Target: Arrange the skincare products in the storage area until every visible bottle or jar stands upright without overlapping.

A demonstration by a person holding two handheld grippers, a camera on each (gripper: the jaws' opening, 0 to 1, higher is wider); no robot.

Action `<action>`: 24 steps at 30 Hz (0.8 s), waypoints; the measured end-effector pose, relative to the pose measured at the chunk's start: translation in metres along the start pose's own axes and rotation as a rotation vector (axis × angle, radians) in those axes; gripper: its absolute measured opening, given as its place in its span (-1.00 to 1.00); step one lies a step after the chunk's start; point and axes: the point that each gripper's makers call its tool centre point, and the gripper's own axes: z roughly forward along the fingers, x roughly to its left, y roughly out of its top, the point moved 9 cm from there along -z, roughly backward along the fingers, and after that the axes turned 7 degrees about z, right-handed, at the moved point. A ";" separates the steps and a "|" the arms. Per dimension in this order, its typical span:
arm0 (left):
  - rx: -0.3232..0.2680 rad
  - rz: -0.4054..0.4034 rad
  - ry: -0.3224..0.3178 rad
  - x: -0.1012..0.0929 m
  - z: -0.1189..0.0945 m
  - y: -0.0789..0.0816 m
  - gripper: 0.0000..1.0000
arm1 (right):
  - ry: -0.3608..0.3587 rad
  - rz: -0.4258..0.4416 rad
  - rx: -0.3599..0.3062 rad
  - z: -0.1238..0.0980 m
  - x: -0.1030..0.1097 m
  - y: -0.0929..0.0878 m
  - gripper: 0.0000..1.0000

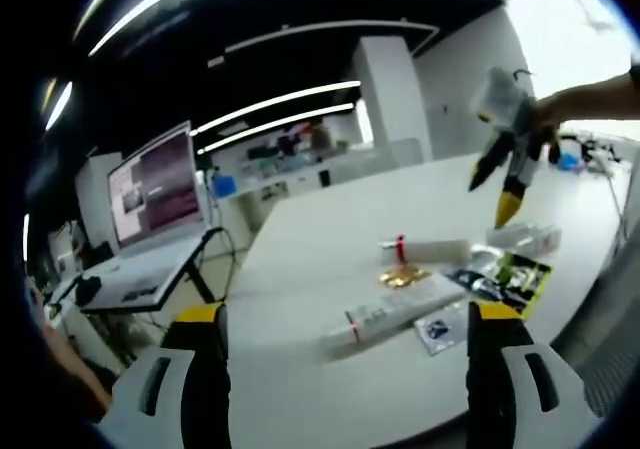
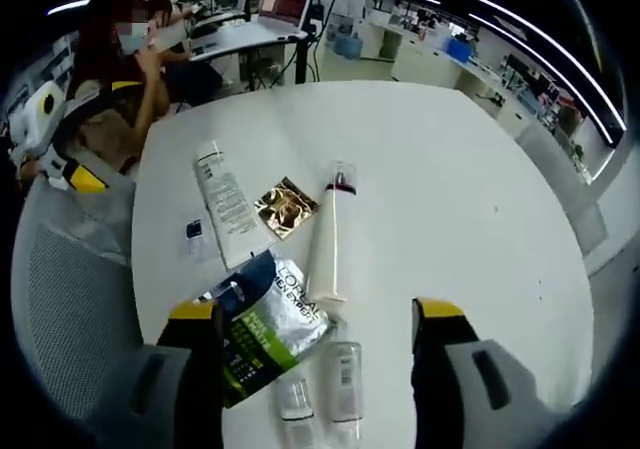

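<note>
Both tools gape empty above the table (image 2: 480,189); products seemingly lie flat.

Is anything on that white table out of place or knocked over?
Yes. The long white tube, the flat white tube and two clear bottles all lie on their sides on the table; none stands upright. Nothing looks spilled.

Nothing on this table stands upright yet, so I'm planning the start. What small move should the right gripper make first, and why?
Probably lower the open right gripper onto the two small clear bottles lying flat on the white table. They lie nearest, between its jaws, beside the silver L'Oreal sachet and the long white tube.
</note>
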 end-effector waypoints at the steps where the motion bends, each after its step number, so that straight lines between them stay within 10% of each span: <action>1: 0.001 -0.001 -0.001 0.000 0.000 0.000 0.94 | -0.002 -0.010 0.011 0.003 -0.002 0.001 0.53; 24: 0.017 -0.001 -0.005 -0.001 0.000 -0.002 0.93 | 0.052 -0.036 0.134 0.054 -0.016 0.021 0.41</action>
